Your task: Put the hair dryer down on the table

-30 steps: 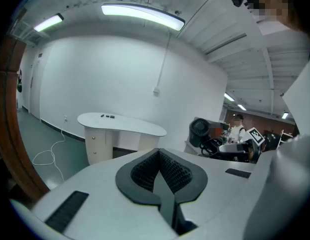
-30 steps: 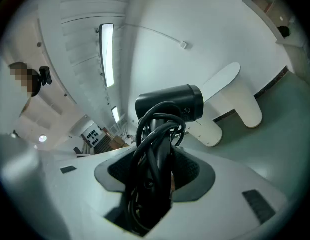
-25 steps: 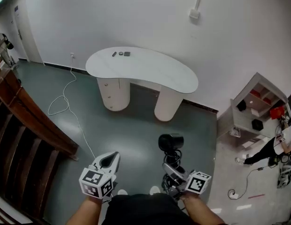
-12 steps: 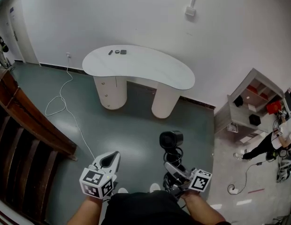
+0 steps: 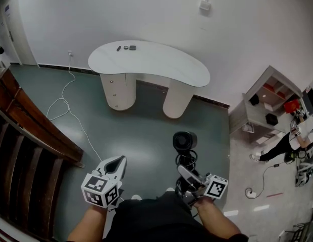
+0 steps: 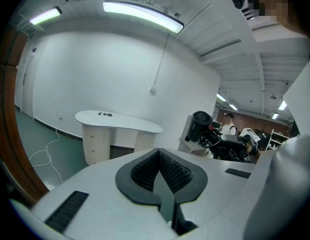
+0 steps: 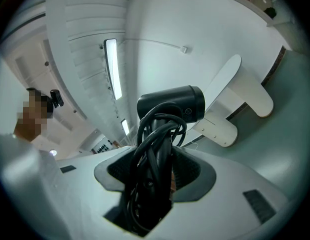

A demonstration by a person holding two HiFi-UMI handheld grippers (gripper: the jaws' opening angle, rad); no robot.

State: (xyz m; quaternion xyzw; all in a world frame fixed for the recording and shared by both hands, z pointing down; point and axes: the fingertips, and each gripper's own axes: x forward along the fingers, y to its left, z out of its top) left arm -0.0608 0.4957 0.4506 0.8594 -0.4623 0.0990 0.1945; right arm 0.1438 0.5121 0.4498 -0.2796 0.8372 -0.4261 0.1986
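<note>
Head view, from the left: a wooden railing (image 5: 30, 127) runs along the edge, and a white cable (image 5: 65, 102) trails loose over the green floor (image 5: 141, 130).

Next comes the left tongs (image 5: 117, 161), held low in front of the person. Its 2 jaws are closed together with nothing between them, which the left gripper view confirms (image 6: 160, 170). It has no part in the carry, so it is likely kept shut and off to the side to stay clear of the load.

Ahead, against the wall, stands the white counter (image 5: 161, 70) on 2 rounded pedestals, well apart from both tongs. 3 small dark items (image 5: 125, 48) lie near its left end; the rest of the top is free, which suits a set-down toward the middle or right.

Right of centre, the right tongs (image 5: 186, 172) is clamped on the handle of the black hair dryer (image 5: 185, 140), barrel end pointing away from the person. The right gripper view shows the jaws standing wide because the cord (image 7: 155, 149) is wound round the handle in several loops and is pinched along with it. That keeps the cord from dangling. The hair dryer is in the air above the floor, not yet at the counter.

Furthest right is a white shelf unit (image 5: 270, 97).
</note>
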